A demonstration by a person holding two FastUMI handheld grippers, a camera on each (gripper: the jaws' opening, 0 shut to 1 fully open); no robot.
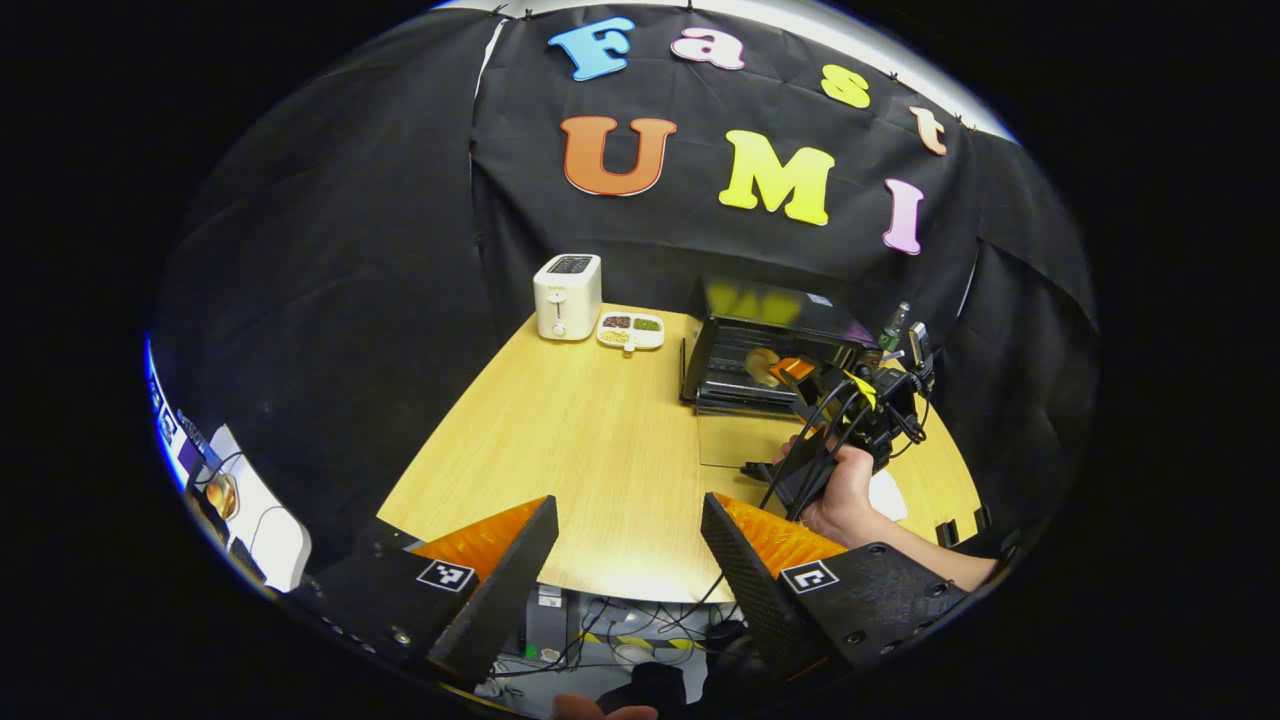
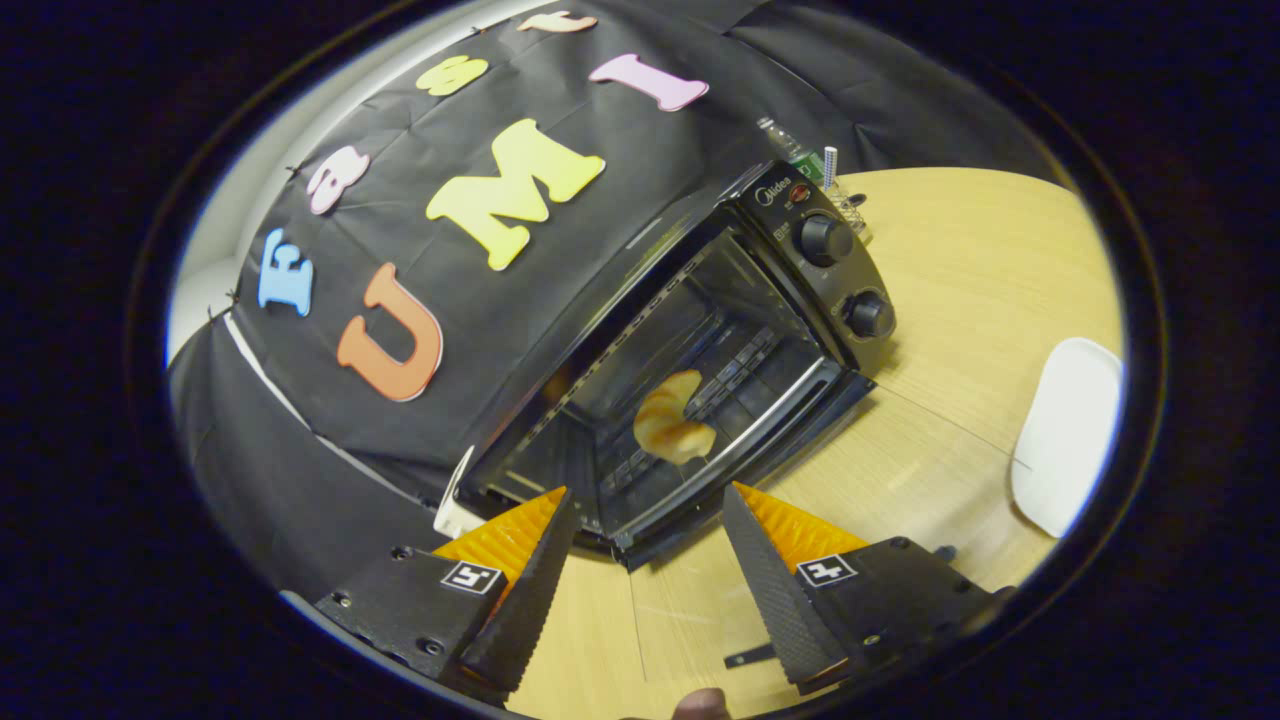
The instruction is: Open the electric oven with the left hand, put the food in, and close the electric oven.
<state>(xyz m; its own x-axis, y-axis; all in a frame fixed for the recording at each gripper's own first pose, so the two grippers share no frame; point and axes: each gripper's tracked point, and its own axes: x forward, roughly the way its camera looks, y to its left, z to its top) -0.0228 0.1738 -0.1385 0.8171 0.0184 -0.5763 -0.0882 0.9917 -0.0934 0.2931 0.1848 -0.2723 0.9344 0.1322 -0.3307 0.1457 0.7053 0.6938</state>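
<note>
Worktop stretches ahead of my left tool, which hangs spread and empty near its edge, leaving the oven ahead-right, door down, free for my right tool. Croissant lies on the oven's rack just beyond my right tool, spread and empty, apparently after letting go.

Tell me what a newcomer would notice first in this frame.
Probably the oven, its door open, with a croissant lying on the rack inside; the right gripper hangs open just in front of it. Farther left on the table, a toaster and a small snack tray stand by the wall, while the left gripper is open over the near edge.
</note>
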